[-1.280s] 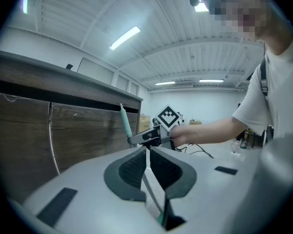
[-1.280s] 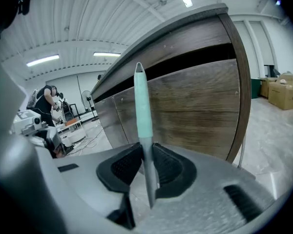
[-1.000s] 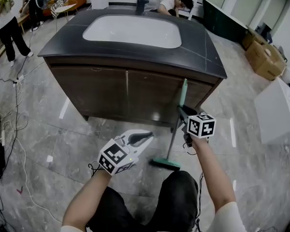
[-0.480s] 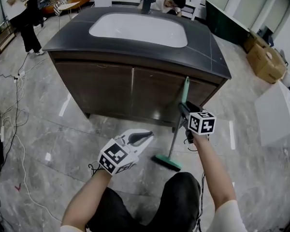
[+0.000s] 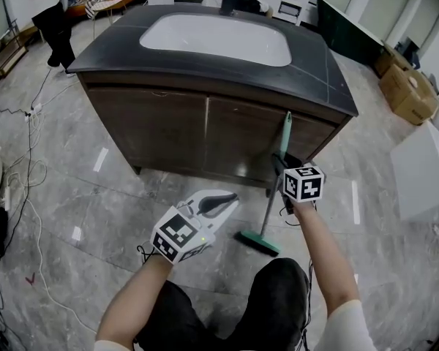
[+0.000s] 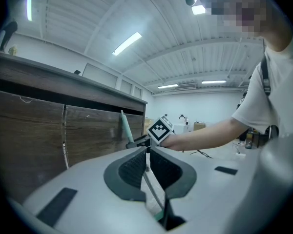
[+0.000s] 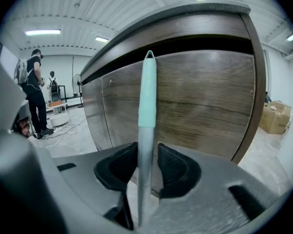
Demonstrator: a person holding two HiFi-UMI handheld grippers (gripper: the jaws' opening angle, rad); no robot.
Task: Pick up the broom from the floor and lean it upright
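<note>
While the broom [image 5: 267,210] is standing nearly upright, head on the floor [image 5: 95,218] and tip leaning on the cabinet [image 5: 168,130], I am watching my right gripper [image 7: 147,155]. Its jaws have just been closing a little, yet they are sitting loosely round the handle, not pinching it. If I am backing off crookedly, a pad is likely dragging the handle sideways, and the tip may be sliding along the smooth wood and toppling. My left gripper [image 6: 147,152] is idling, jaws nearly together, empty.

No legible text, label, brand or number anywhere.
</note>
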